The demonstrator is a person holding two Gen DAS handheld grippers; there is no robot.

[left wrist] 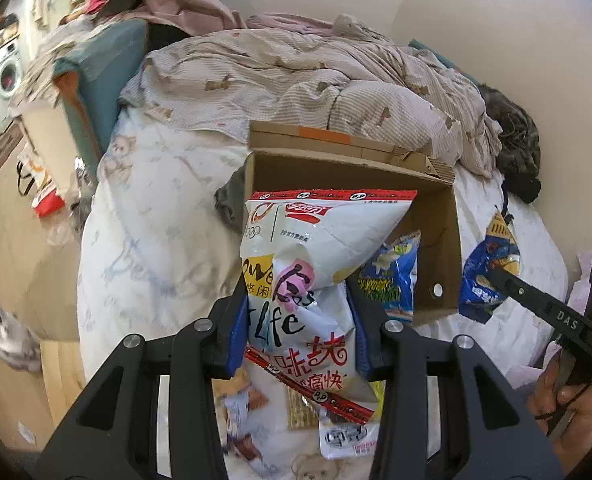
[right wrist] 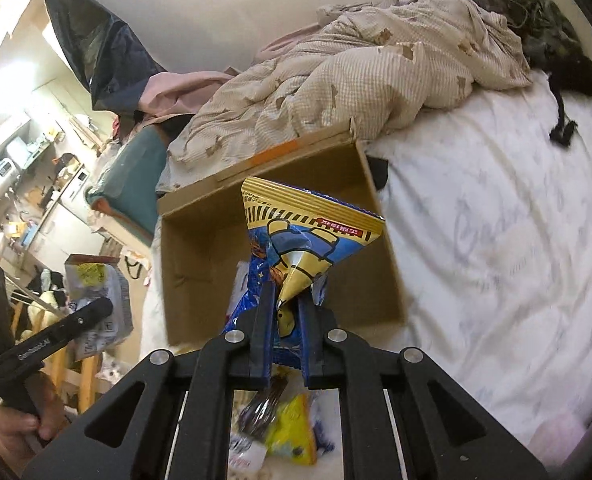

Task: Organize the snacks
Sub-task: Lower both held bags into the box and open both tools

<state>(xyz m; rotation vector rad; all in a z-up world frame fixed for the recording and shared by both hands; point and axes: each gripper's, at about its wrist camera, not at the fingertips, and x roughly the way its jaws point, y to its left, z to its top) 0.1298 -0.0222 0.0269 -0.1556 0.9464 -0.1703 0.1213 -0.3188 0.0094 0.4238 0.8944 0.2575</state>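
Observation:
A white chip bag (left wrist: 316,240) with red trim hangs above the bed, and my left gripper (left wrist: 296,292) is shut on its lower half. It hangs in front of an open cardboard box (left wrist: 440,208) lying on the white sheet, with a blue snack pack (left wrist: 392,276) inside. In the right wrist view my right gripper (right wrist: 287,292) is shut on a crumpled blue and yellow snack bag (right wrist: 308,240), held over the box (right wrist: 199,248). That bag (left wrist: 488,268) also shows to the right of the box in the left wrist view.
Several loose snack packs (left wrist: 336,432) lie on the sheet under the grippers. A rumpled beige quilt (left wrist: 296,72) and a dark garment (left wrist: 516,140) lie behind the box. The bed's left edge drops to a cluttered floor (left wrist: 23,240). A hand (left wrist: 564,400) grips the right handle.

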